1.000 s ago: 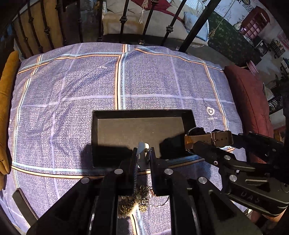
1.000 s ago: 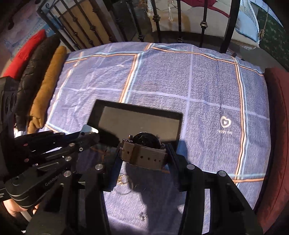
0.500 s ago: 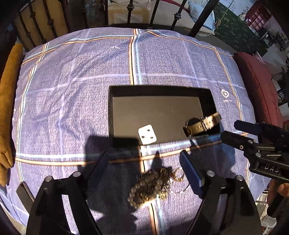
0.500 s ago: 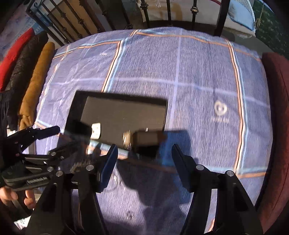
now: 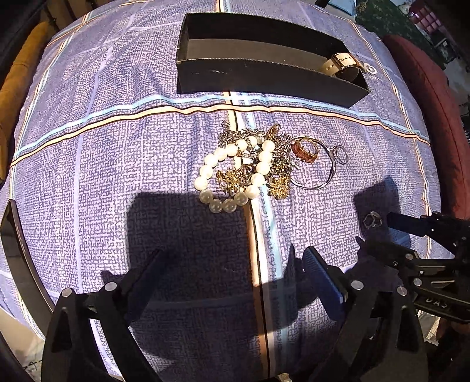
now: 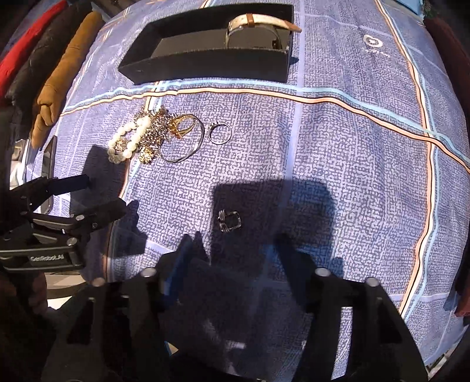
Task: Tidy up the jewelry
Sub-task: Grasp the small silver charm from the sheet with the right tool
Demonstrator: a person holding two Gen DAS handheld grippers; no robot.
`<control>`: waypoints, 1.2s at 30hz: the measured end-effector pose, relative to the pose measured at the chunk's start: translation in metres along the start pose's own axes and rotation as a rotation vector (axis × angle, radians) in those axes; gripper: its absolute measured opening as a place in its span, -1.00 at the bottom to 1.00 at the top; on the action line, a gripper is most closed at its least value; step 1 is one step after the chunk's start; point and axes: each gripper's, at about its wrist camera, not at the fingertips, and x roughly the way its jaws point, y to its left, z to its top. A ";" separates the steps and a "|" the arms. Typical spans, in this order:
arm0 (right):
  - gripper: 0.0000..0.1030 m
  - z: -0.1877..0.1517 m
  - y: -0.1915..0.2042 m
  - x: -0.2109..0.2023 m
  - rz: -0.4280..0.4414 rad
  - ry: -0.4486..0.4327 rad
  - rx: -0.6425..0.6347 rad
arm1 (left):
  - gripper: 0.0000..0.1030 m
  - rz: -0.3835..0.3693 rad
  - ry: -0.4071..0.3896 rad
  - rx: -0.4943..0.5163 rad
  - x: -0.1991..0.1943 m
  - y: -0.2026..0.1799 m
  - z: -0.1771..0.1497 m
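Right wrist view: right gripper [image 6: 232,249] hangs with fingers apart, empty, over a small ring [image 6: 229,221] well short of the black box [image 6: 211,63], probably lining up a pick. Left gripper [image 5: 235,264] likewise gapes before the jewelry pile [image 5: 249,167]; the watch [image 6: 258,28] already lies in that box.

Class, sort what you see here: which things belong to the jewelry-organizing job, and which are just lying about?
Belongs to the job:
black box
watch
pearl bracelet
gold chains
silver ring
small ring

Just lying about:
brown cushion
red cushion
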 end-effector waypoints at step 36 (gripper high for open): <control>-0.64 0.023 0.002 -0.015 0.045 -0.087 -0.016 | 0.78 -0.088 0.004 -0.013 -0.007 -0.017 0.025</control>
